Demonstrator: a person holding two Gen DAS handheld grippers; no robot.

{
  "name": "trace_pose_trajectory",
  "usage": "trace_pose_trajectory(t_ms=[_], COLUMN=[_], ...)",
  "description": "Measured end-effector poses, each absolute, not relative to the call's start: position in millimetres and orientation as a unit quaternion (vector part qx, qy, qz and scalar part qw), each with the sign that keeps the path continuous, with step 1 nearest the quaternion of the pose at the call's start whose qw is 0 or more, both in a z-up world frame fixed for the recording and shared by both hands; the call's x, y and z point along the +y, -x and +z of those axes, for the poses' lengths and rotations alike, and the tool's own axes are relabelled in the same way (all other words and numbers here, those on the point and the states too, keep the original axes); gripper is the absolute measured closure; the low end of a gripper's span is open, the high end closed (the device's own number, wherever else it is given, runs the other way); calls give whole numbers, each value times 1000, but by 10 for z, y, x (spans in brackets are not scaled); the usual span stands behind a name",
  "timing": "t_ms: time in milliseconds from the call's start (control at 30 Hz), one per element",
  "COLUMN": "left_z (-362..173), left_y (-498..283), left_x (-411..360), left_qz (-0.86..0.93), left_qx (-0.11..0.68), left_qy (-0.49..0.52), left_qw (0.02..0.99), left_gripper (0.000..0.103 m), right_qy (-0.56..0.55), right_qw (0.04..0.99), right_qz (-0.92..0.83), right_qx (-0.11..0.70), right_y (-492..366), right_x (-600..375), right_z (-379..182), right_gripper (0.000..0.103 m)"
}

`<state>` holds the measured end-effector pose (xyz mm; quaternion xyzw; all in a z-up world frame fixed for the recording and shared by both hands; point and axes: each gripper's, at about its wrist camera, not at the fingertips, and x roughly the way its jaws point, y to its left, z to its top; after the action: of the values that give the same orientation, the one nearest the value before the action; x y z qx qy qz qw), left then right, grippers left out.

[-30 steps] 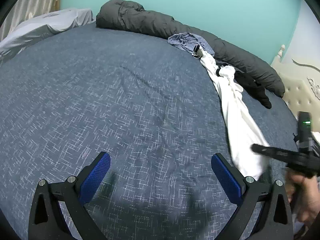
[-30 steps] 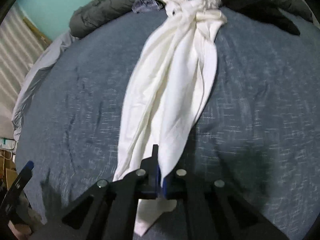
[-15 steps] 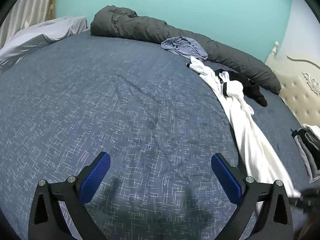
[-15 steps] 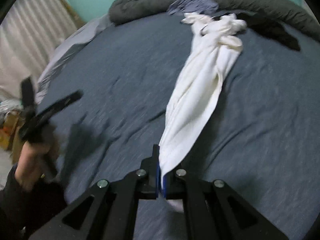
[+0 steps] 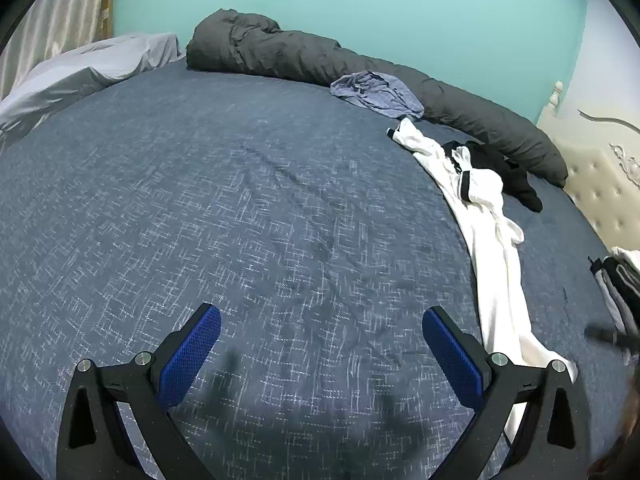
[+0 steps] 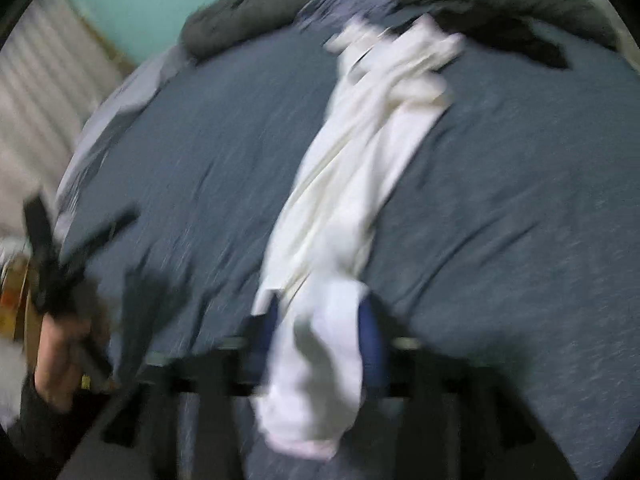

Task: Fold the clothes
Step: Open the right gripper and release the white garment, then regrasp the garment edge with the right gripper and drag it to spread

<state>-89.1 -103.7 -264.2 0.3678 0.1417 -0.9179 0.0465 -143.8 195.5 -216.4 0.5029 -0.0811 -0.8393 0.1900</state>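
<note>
A long white garment (image 5: 496,248) lies stretched in a bunched strip across the right side of the blue bed sheet (image 5: 240,200). In the left wrist view my left gripper (image 5: 320,344) hovers open over bare sheet, to the left of the garment's near end. The right wrist view is blurred: my right gripper (image 6: 322,320) has its blue pads apart, with the near end of the white garment (image 6: 360,152) lying loose between them. A hand (image 6: 60,360) holding the left gripper shows at the left edge.
A dark grey duvet (image 5: 280,52) is rolled along the far edge by the teal wall. A blue-grey garment (image 5: 376,88) and a black garment (image 5: 516,180) lie near it. Light grey bedding (image 5: 80,68) is far left; a padded headboard (image 5: 600,184) and stacked clothes (image 5: 620,280) are right.
The right gripper dragged the white garment toward the near edge, and its pads have now come apart off the cloth. The left gripper stayed open over the sheet.
</note>
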Motion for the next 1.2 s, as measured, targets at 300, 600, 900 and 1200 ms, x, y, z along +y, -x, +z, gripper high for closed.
trace_pose_trajectory(t_ms=[300, 600, 900, 1200], left_z=[-2702, -2815, -2857, -2838], left_y=[1022, 1175, 1249, 1240], left_x=[-970, -954, -938, -942], left_qz=[-917, -910, -907, -907], left_qx=[132, 137, 143, 150], left_qy=[-374, -388, -394, -391], left_qw=[44, 42, 38, 37], left_gripper=[0, 0, 0, 0], right_qy=[-458, -455, -449, -419], right_qw=[138, 108, 128, 224], right_qz=[-877, -883, -883, -878], right_qx=[-44, -50, -42, -61], right_y=[2520, 3498, 3680, 3053], right_x=[1892, 1666, 1518, 1493], right_z=[-2135, -2384, -2568, -2313], right_gripper=[38, 37, 91, 99])
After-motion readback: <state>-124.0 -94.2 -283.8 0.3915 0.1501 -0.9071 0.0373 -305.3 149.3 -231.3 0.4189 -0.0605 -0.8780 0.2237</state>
